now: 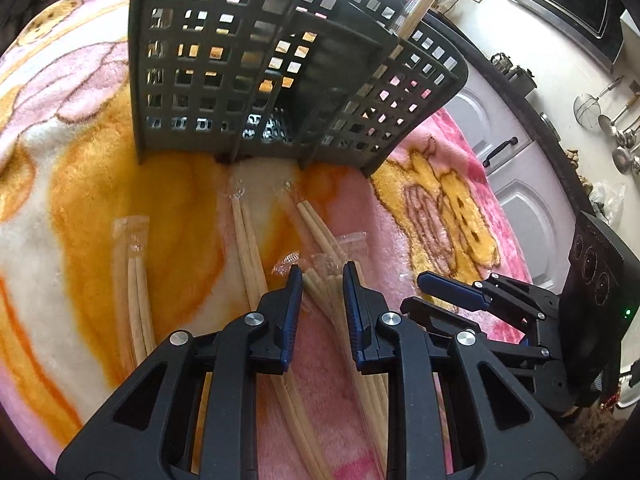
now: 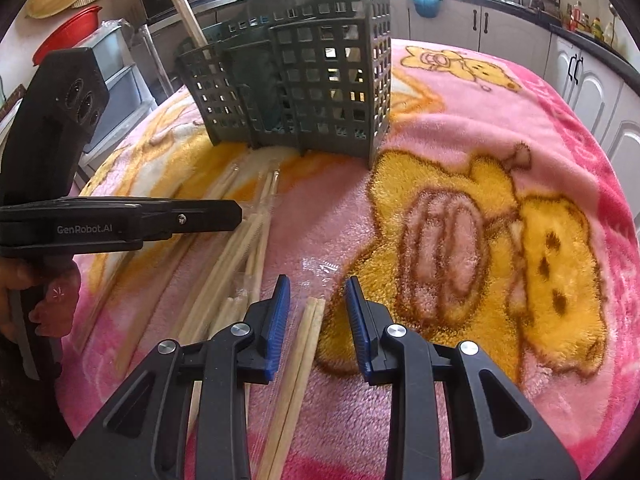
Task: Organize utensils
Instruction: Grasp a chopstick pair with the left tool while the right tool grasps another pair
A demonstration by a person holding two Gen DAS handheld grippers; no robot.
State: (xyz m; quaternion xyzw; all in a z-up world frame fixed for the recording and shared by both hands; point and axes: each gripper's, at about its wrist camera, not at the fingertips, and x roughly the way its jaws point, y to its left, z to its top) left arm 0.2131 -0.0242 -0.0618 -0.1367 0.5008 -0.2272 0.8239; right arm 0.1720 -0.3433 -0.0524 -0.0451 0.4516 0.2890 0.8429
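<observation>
A dark grey lattice utensil caddy point(image 1: 256, 80) stands on the blanket; it also shows in the right wrist view point(image 2: 304, 76), with wrapped chopsticks point(image 2: 186, 12) standing in it. Several plastic-wrapped chopstick pairs lie in front of it point(image 1: 248, 248). My left gripper point(image 1: 322, 276) is open, its jaws either side of one wrapped pair point(image 1: 320, 284). My right gripper point(image 2: 316, 288) is open, low over another pair point(image 2: 306, 344) that lies between its jaws. The right gripper also shows in the left wrist view point(image 1: 440, 288), and the left gripper in the right wrist view point(image 2: 224, 212).
A pink and orange cartoon blanket point(image 2: 460, 208) covers the table. One wrapped pair lies apart at the left point(image 1: 136, 288). White kitchen cabinets point(image 2: 592, 92) and a dark counter stand beyond the table's edge. A microwave point(image 1: 568, 4) and hanging ladles point(image 1: 616, 128) are at the back.
</observation>
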